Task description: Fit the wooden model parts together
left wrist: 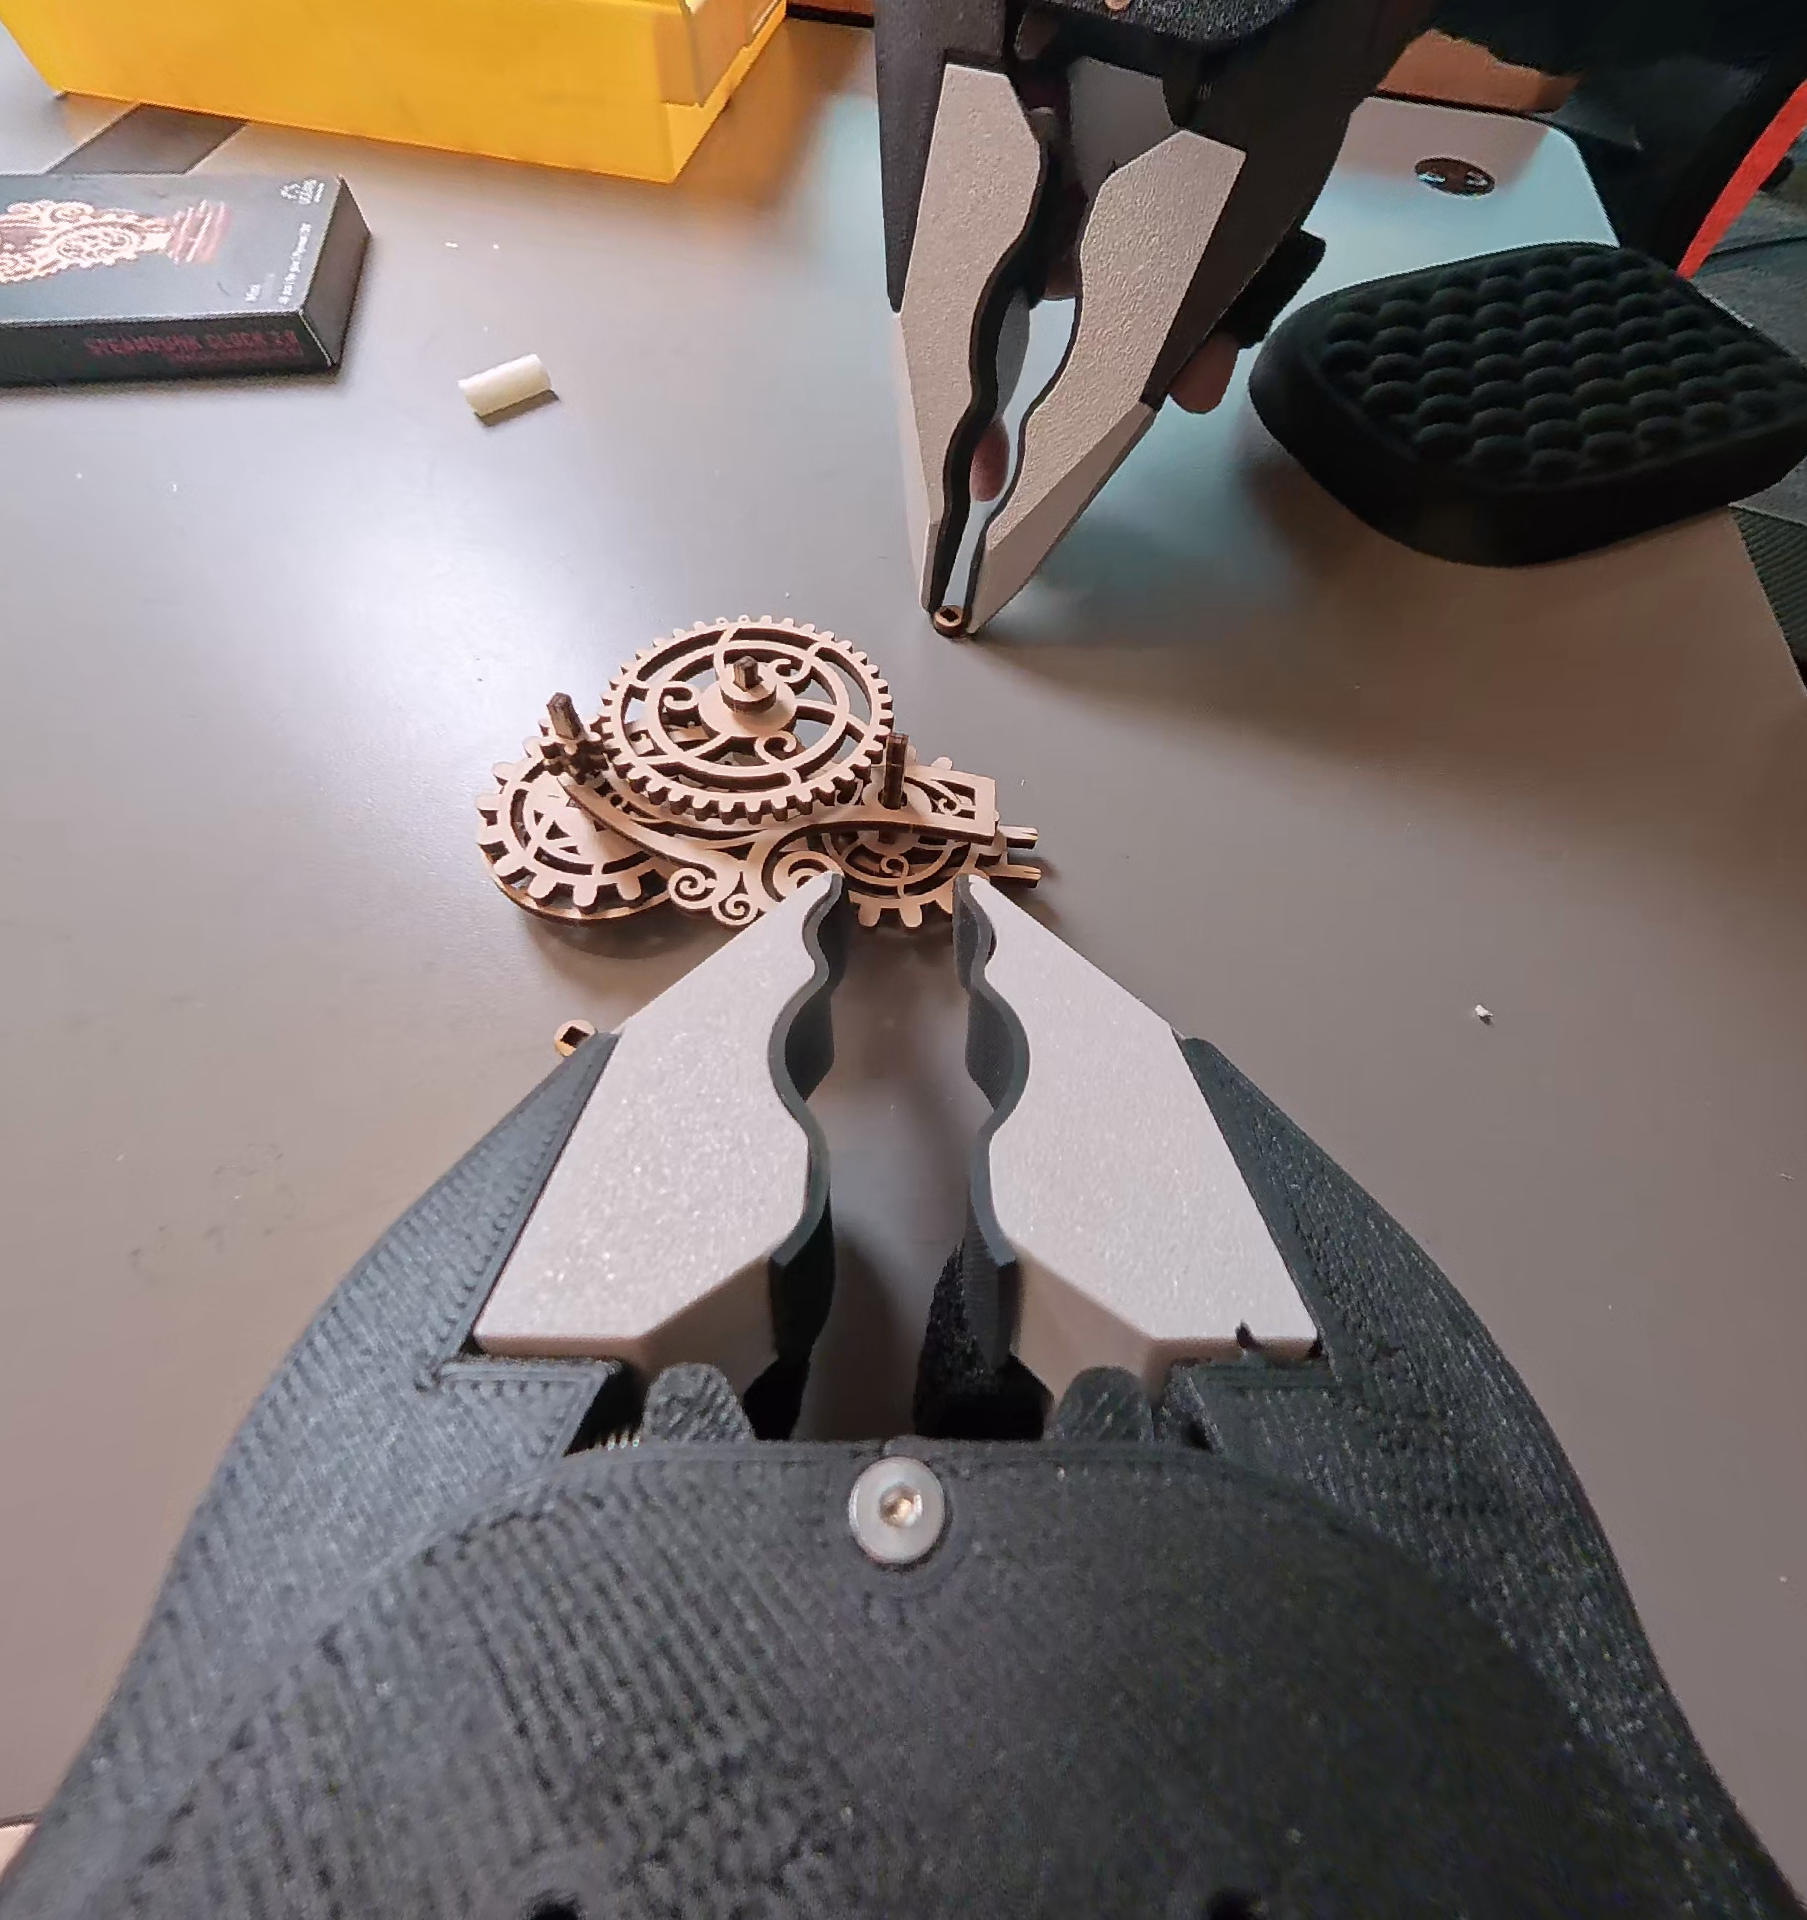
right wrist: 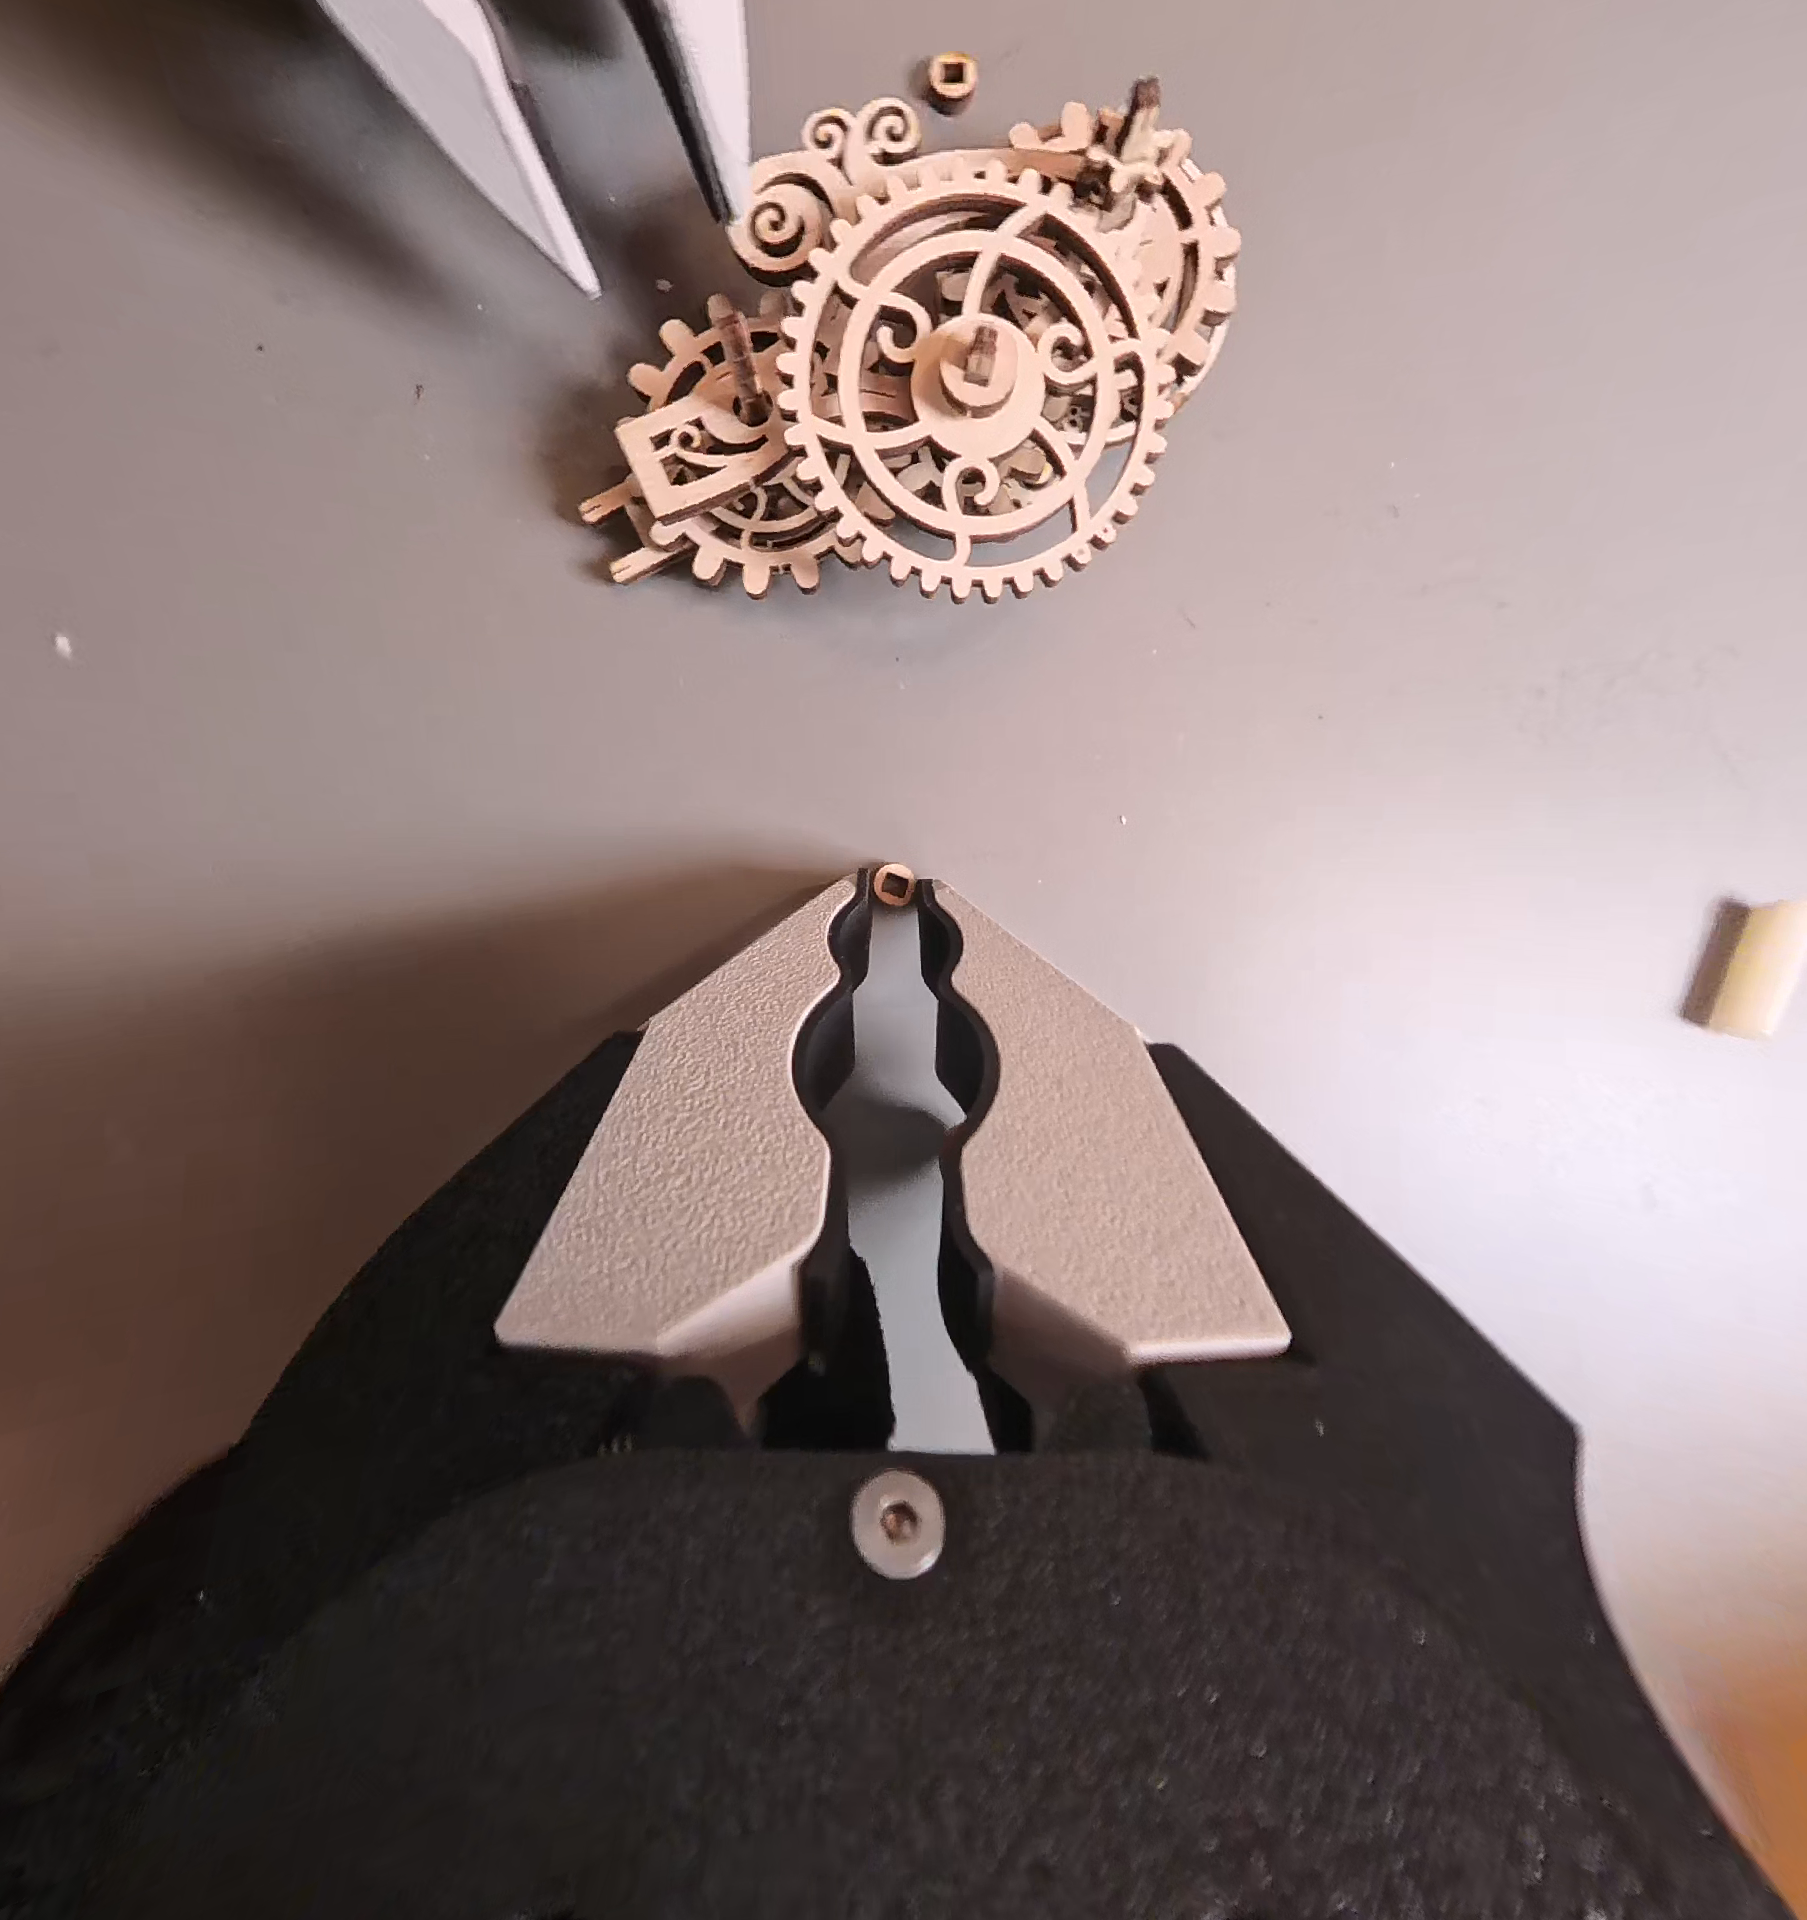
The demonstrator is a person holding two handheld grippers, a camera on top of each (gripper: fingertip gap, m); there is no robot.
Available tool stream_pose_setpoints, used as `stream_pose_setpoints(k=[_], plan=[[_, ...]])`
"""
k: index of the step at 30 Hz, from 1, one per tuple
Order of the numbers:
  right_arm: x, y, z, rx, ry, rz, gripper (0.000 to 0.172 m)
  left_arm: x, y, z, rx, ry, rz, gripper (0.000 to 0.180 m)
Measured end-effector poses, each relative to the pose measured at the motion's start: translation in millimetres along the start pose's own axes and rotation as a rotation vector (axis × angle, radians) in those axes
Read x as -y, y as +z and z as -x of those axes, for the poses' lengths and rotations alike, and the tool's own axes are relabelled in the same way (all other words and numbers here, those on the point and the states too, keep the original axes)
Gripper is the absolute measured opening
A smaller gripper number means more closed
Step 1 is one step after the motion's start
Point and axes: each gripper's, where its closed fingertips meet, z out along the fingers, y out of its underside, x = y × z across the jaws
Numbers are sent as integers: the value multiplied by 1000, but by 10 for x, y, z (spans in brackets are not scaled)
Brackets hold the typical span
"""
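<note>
The wooden gear model [left wrist: 753, 790] lies flat on the smooth grey table [left wrist: 255, 727]. It is made of thin pale wood, cut into curly swirls and round wheels with little teeth. The biggest gear [right wrist: 982, 405] sits on top, and short dark pegs stick up from it.

The left gripper [left wrist: 899, 904] has grey, grainy fingers with wavy black pads. Its jaws stand a little apart around a small toothed wheel at the near edge of the model. I cannot tell if the pads press on it.

The right gripper [right wrist: 894, 896] points down at the table, well apart from the model. Its jaws are narrow and pinch a tiny round wooden ring [right wrist: 894, 891] with a square hole, right at the tips.

A second tiny ring [right wrist: 948, 78] lies beside the model. A small white tube [right wrist: 1756, 966] lies off alone. Bare table lies between the model and the right gripper. A yellow box [left wrist: 411, 73] and a black box [left wrist: 140, 281] lie at the far side. A bumpy black cushion [left wrist: 1533, 405] lies past the table's edge.
</note>
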Motion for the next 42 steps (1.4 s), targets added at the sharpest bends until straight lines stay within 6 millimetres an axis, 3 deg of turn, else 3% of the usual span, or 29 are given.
stream_pose_setpoints(k=[8, 15, 18, 23, 26, 34, 42], plan=[[8, 2, -18, -69, 197, 6, 7, 1, 2, -6, -2, 2, 1, 18], [11, -1, -24, -85, 197, -17, 6, 4, 2, -12, -1, 5, 1, 18], [103, -52, -9, -54, 111, -61, 6, 7, 2, -11, -1, 5, -1, 18], [525, -298, 130, 38, -200, -152, 6, 6, 3, 2, 1, -2, -3, 18], [719, -338, 265, 137, -324, -161, 6, 7, -1, 8, 5, -1, -4, 18], [820, -60, 295, 220, -427, -76, 6, 17, -7, 4, 1, 3, -9, 18], [903, -16, 265, 253, -442, -75, 6, 15, -5, 17, -6, -8, -11, 18]])
